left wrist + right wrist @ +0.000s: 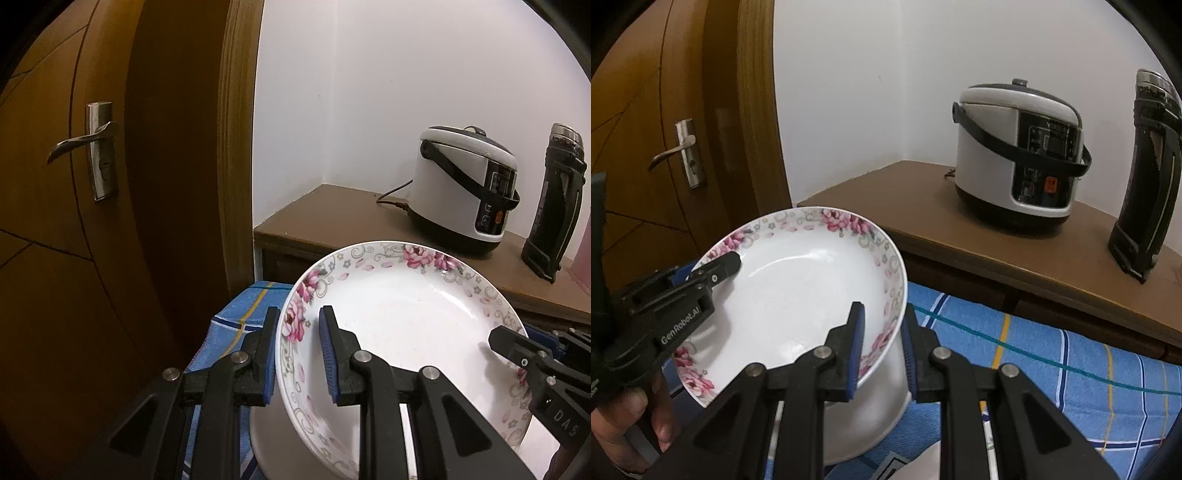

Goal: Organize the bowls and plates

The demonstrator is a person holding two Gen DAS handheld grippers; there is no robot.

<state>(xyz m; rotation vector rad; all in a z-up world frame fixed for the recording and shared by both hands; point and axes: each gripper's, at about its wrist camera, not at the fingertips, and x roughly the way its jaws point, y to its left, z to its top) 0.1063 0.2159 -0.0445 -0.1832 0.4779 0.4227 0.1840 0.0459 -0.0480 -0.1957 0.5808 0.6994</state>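
Door (92, 221): I see brown wood filling the left of both views, with a metal lever handle (83, 142) on it.
Wall (369, 92): plain white, meeting in a corner behind the cabinet.
Cabinet (960, 229): a brown top against the wall, behind the plate and standing higher than the cloth.
Cloth (1052, 369): blue checked with white, yellow and green lines, spread under the dishes and running right, up against the cabinet front.
Rice cooker (1015, 147): white and black with a dark carry handle, standing on the cabinet top near the wall corner.
Flask (1148, 177): a tall dark jug on the cabinet, right of the cooker and apart from it.
Bowl (871, 406): plain white, on the cloth directly beneath the plate; whether the two touch I cannot tell.
Plate (798, 288): white with pink flowers round the rim, tilted, held over the bowl — both my tongs are on it.
Left gripper (297, 354): its fingers straddle the plate's left rim, one inside the well and one outside, closed onto the rim.
Right gripper (882, 350): likewise clamped on the right rim, one finger within the plate and one outside — the bowl's wall shows just beneath.
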